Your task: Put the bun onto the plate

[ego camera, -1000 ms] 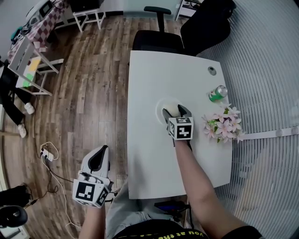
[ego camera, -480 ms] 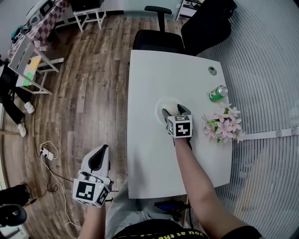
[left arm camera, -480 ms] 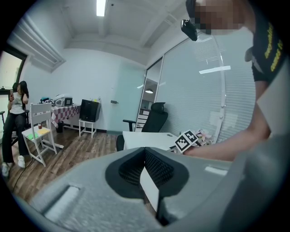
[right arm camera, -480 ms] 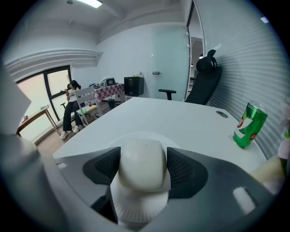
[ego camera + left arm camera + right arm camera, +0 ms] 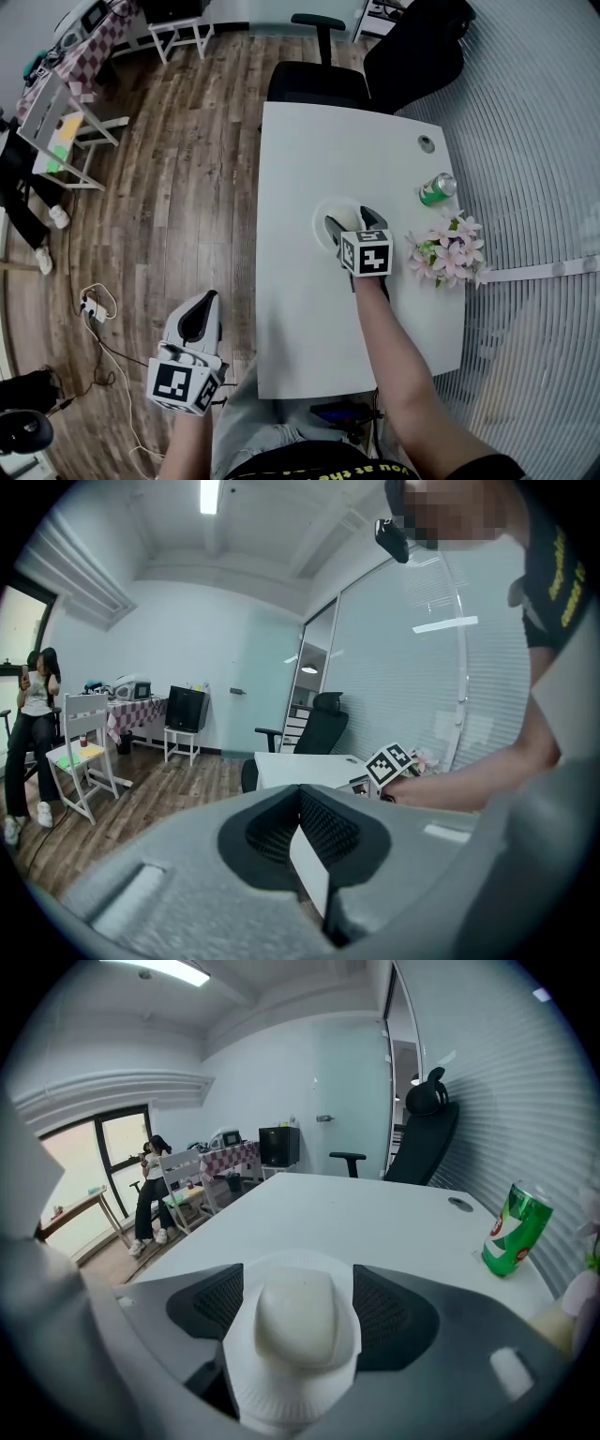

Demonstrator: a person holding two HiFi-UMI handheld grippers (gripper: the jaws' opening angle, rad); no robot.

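The left gripper (image 5: pixel 195 321) hangs beside the table (image 5: pixel 300 159), its jaws closed on nothing. The right gripper (image 5: pixel 352 222) has just been opening its jaws wide. The bun (image 5: pixel 295 1321) sits between them, on the plate (image 5: pixel 281 1396).

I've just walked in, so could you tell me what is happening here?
A person works with a hand-held gripper in each hand. The right hand-held gripper has just been opening its jaws around a white bun, which sits on the paper plate on the white table, pads clear of it. The left hand-held gripper hangs shut and empty beside the table.
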